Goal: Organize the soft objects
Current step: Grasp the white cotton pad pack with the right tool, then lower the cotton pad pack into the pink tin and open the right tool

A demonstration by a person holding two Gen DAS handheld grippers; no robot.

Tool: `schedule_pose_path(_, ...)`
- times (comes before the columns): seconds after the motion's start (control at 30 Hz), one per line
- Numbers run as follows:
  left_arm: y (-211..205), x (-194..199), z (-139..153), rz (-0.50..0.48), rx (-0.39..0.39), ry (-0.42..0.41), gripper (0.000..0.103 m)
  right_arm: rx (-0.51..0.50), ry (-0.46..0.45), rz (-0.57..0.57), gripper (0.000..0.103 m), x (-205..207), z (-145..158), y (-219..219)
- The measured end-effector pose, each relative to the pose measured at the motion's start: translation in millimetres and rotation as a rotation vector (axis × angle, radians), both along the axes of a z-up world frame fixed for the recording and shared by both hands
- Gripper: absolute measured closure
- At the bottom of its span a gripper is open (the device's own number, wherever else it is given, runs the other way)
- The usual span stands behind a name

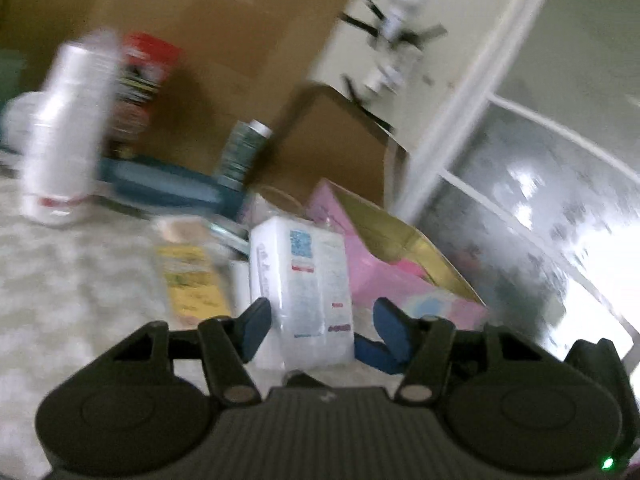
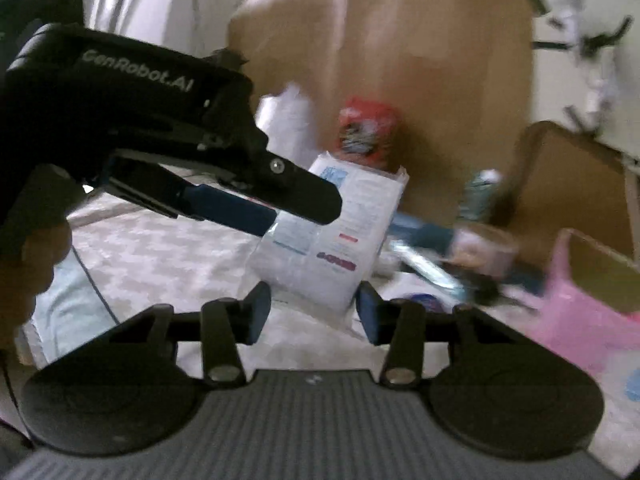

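The left tongs stand wide open, with the 2 blue-padded fingers spread on either side of a white plastic-wrapped pack printed with small text and a blue code square. In the left wrist view the pack stands upright between the pads; the left pad looks to be at or just beside the pack's edge, while a clear gap shows on the right side. Motion blur makes it impossible to tell whether either pad truly touches it.

The right tongs are also wide open and hold nothing. The same white pack sits just ahead of them on a pale patterned cloth surface, leaning slightly, its lower corner between the 2 fingertips but apart from them. In the right wrist view the left tongs come in from the upper left, with the black body marked "GenRobot.AI" and 1 blue pad reaching the pack's upper left edge.

Beside the pack to its right lies an open pink box with a gold lining. To its left a yellow-labelled packet lies flat on the cloth. Further back stand a blurred white bottle, a red-topped container and a small grey-green can, all in front of large brown cardboard boxes.
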State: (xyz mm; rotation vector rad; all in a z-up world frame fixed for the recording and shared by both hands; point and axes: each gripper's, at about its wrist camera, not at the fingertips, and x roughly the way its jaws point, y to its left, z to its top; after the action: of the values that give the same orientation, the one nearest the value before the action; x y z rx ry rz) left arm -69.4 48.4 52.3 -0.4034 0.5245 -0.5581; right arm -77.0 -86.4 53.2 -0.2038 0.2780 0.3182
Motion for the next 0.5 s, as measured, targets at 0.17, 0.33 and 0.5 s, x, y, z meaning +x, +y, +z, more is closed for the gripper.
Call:
schedule_pose_path(0.17,-68.6,22.1,-12.0,-0.155,0.054,0.051,0.046,0.031,0.057,-0.167,0.053,-23.8,-6.7,-50.1)
schedule_pose_path(0.33,-116.2,43.9,-27.7,-0.257,0.082,0.108,0.046,0.063,0.107,-0.304,0.053,-30.4,-20.3,-90.6)
schedule_pose_path(0.5,-131.5,49.3,-38.2,-0.263,0.124,0.142,0.021,0.104,0.126,-0.360,0.049,-31.8,-30.4,-112.5)
